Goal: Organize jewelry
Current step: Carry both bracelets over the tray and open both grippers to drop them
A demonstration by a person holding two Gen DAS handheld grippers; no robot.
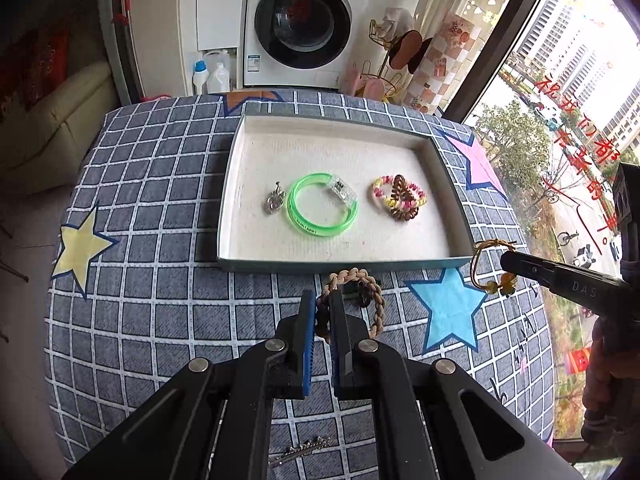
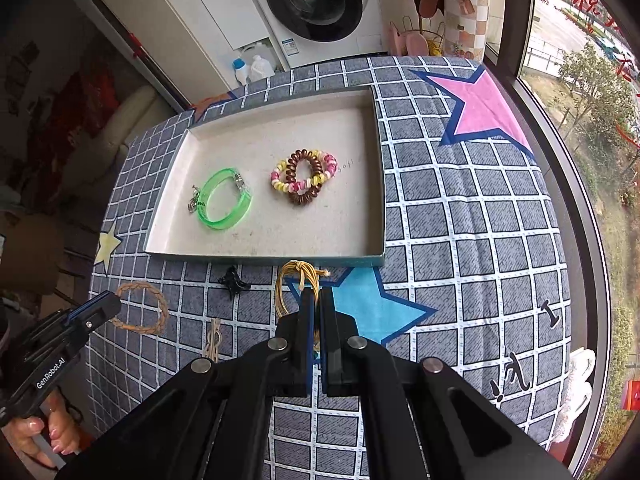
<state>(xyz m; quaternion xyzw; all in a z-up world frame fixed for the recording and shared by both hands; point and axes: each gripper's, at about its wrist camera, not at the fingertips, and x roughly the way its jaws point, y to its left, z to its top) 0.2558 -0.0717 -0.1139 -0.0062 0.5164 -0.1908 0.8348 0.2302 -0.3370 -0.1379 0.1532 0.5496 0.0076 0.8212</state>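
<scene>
Braided bracelet (image 1: pixel 370 304) pinched in left gripper (image 1: pixel 322 300), near tray (image 1: pixel 344 266) front edge

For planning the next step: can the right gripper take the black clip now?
Probably not yet: nothing blocks the black clip, but the right gripper has its jaws shut on the yellow cord bracelet.

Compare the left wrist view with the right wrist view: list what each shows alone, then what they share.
Only the left wrist view shows the silver hair clip on the cloth beneath the left gripper.

Only the right wrist view shows the black claw clip, the knotted tan cord and the person's hand.

Both show the tray, green bangle, spiral hair ties, silver pendant, braided bracelet and the yellow cord bracelet in the right gripper.
</scene>
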